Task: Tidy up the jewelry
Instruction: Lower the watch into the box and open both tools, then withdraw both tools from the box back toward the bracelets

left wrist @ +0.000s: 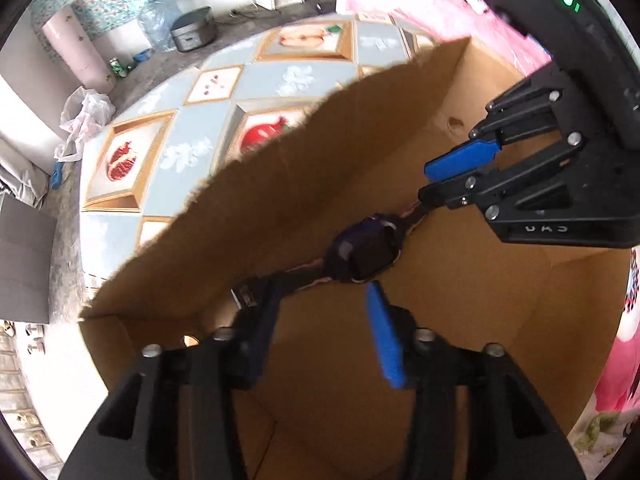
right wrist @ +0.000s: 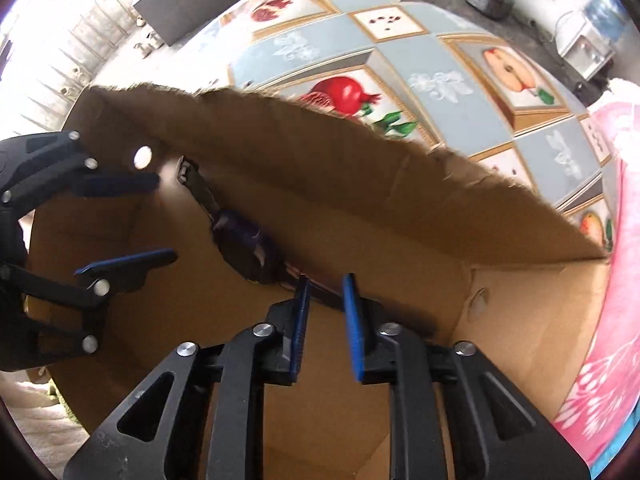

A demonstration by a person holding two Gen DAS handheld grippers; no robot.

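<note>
Watch (left wrist: 366,254) inside cardboard box (left wrist: 280,184): light, floppy strap, hard slippery face. Best grabbed by strap. Left claw (left wrist: 320,320) half-wide, empty; right claw (right wrist: 325,322) narrow, strap end between, unpinched.

Watch (left wrist: 366,254) blurred; dial unreadable. One strap end hidden behind left gripper (left wrist: 320,320) finger, other behind right gripper (right wrist: 326,304) jaw; contact with pads unclear. Box (left wrist: 280,184) floor partly covered by gripper bodies, near wall cut by frame edge. Table (right wrist: 400,52) half hidden behind box wall.
</note>
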